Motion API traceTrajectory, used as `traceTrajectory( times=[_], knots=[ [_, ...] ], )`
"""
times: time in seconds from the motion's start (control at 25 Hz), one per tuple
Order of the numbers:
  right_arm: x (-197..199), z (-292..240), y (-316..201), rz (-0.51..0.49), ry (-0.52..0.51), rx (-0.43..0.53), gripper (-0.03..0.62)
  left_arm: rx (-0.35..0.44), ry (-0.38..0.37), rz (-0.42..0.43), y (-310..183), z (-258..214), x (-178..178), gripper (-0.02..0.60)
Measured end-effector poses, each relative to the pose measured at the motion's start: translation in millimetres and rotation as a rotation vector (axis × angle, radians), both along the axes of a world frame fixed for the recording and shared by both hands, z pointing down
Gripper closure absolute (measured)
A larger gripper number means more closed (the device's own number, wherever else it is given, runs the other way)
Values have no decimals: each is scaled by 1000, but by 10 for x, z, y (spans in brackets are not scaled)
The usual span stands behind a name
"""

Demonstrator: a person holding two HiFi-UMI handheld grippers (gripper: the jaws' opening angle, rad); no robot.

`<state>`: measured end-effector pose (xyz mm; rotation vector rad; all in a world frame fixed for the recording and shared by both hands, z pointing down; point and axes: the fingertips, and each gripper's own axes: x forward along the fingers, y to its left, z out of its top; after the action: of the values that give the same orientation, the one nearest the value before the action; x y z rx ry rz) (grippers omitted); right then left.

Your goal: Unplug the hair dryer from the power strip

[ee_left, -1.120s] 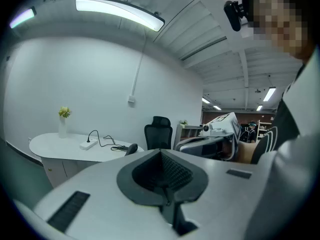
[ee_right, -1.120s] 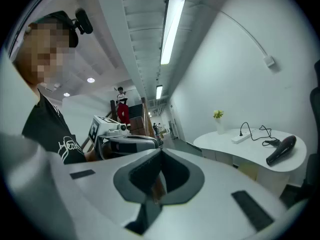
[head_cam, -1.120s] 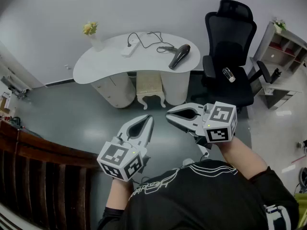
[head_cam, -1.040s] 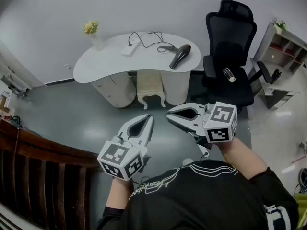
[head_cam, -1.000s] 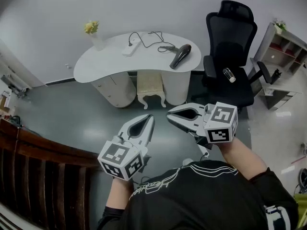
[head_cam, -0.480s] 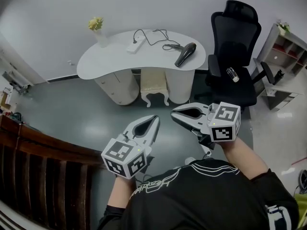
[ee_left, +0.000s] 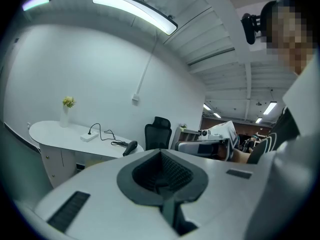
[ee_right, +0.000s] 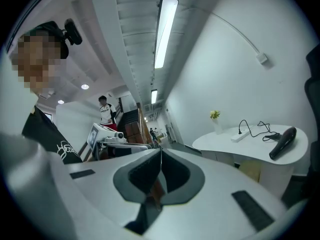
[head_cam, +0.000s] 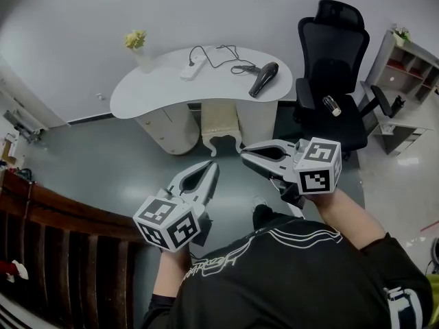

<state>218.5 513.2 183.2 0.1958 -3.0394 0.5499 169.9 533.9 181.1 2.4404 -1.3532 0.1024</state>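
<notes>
A black hair dryer point(head_cam: 264, 79) lies on the right end of a white curved table point(head_cam: 151, 91); its cord runs left to a white power strip point(head_cam: 191, 68). Both also appear far off in the gripper views, the hair dryer point(ee_left: 130, 147) point(ee_right: 282, 142) and the power strip point(ee_left: 90, 136) point(ee_right: 240, 136). My left gripper point(head_cam: 210, 165) is shut and empty, held over the floor well short of the table. My right gripper point(head_cam: 245, 153) is shut and empty too, to its right, tips pointing left.
A black office chair point(head_cam: 332, 81) with a small bottle point(head_cam: 331, 105) on its seat stands right of the table. A vase of yellow flowers point(head_cam: 140, 51) sits at the table's left. A white stool point(head_cam: 221, 123) is under the table. A shelf unit point(head_cam: 405, 74) is far right, a dark wooden railing point(head_cam: 62, 245) left.
The view has shifted slightly closer to the table. My left gripper moved a little left and rolled; my right gripper rose slightly. Both stay shut.
</notes>
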Motion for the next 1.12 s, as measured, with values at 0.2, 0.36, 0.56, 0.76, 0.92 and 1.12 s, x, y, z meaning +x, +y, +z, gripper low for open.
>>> traceTrajectory(
  times=[0.2,0.36,0.56,0.76,0.92,1.12],
  knots=[
    [-82,107,-298,-6,19,-11,599,-3,-7,-9,-291,27,-60,580],
    [-198,258,-711,-4,53,-22,599,-29,0,-21,-692,160,-175,580],
    [-366,472,-1420,-6,105,-9,599,-68,2,-34,-1413,353,-345,580],
    [-564,641,-2237,-31,88,-46,599,-131,7,-54,-2258,637,-591,580],
    [-639,663,-3015,-21,67,-54,599,-163,6,-78,-3008,730,-787,580],
    [-730,563,-3735,-32,-1,-71,599,-156,-29,-97,-3715,651,-961,580]
  ],
)
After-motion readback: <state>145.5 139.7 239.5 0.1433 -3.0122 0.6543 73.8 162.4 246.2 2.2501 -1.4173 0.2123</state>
